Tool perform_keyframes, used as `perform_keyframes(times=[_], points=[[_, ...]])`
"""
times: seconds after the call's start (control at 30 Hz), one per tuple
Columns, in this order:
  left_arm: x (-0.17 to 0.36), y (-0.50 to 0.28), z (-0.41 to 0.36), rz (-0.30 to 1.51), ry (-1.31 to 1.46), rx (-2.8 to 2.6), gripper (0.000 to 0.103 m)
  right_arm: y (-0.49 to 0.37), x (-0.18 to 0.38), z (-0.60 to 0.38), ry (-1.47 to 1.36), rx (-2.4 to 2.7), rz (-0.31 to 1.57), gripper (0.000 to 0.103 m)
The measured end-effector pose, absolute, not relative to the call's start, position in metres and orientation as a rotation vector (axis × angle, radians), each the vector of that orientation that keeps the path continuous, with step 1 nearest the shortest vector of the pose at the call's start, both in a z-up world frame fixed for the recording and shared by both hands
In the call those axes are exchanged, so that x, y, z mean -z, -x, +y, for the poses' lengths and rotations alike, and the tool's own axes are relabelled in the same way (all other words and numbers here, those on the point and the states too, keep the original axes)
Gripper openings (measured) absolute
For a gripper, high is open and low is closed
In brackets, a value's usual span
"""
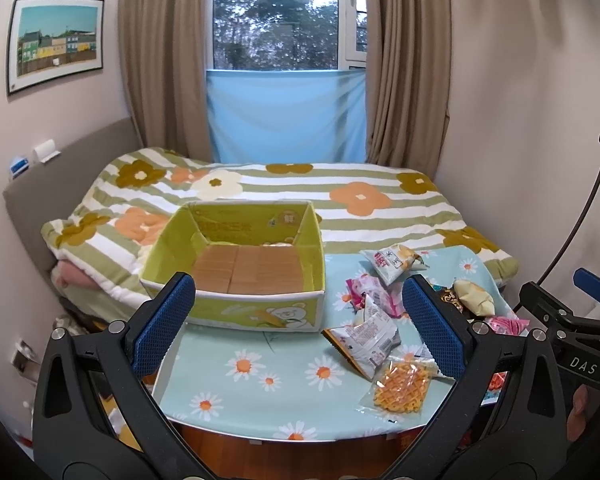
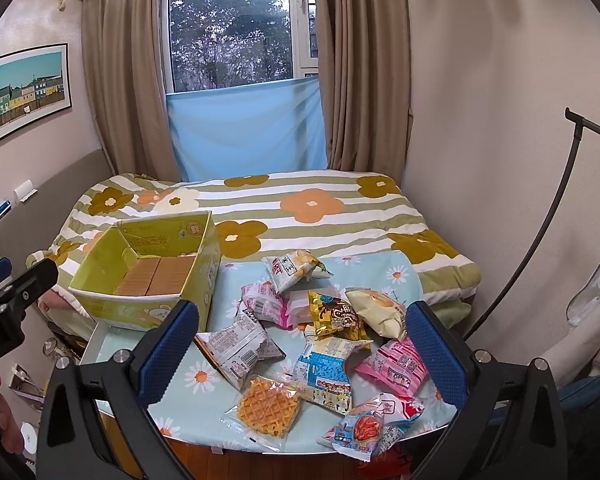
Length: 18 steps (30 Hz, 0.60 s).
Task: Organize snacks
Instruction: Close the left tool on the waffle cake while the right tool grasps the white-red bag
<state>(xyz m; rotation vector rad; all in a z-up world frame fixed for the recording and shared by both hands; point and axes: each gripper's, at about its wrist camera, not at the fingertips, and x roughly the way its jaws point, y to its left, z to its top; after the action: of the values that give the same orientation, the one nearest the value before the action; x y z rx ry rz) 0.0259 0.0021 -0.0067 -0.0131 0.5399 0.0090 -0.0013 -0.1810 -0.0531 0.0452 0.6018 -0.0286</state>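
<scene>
A green open cardboard box (image 1: 236, 304) (image 2: 148, 312) stands on the left of a small table with a daisy-print cloth (image 1: 236, 392) (image 2: 188, 376). A pile of several snack packets lies to its right: a waffle packet (image 1: 400, 390) (image 2: 268, 406), a grey-white packet (image 1: 364, 340) (image 2: 240, 346), a pink packet (image 2: 396, 366), a gold packet (image 2: 336, 316). My left gripper (image 1: 298, 326) is open and empty above the table's front, between box and pile. My right gripper (image 2: 296, 350) is open and empty above the pile.
A bed with a striped flower quilt (image 1: 300, 188) (image 2: 320, 204) lies behind the table. Curtains and a window are beyond. A wall is at the right. A black curved stand (image 2: 540, 236) rises at the right. The right gripper's body shows in the left wrist view (image 1: 572, 320).
</scene>
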Motion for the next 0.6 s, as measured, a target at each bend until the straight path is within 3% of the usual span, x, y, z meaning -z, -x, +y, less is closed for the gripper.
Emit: perform_keyframes(times=[0.3, 0.6], points=[[0.017, -0.045, -0.004, 0.625, 0.011, 0.055, 0.103, -0.002, 0.063, -0.189, -0.068, 0.094, 0.668, 0.103], [0.087, -0.077, -0.041, 0.853, -0.020, 0.264, 0.103, 0.011, 0.112, -0.233, -0.202, 0.273, 0.843, 0.103]])
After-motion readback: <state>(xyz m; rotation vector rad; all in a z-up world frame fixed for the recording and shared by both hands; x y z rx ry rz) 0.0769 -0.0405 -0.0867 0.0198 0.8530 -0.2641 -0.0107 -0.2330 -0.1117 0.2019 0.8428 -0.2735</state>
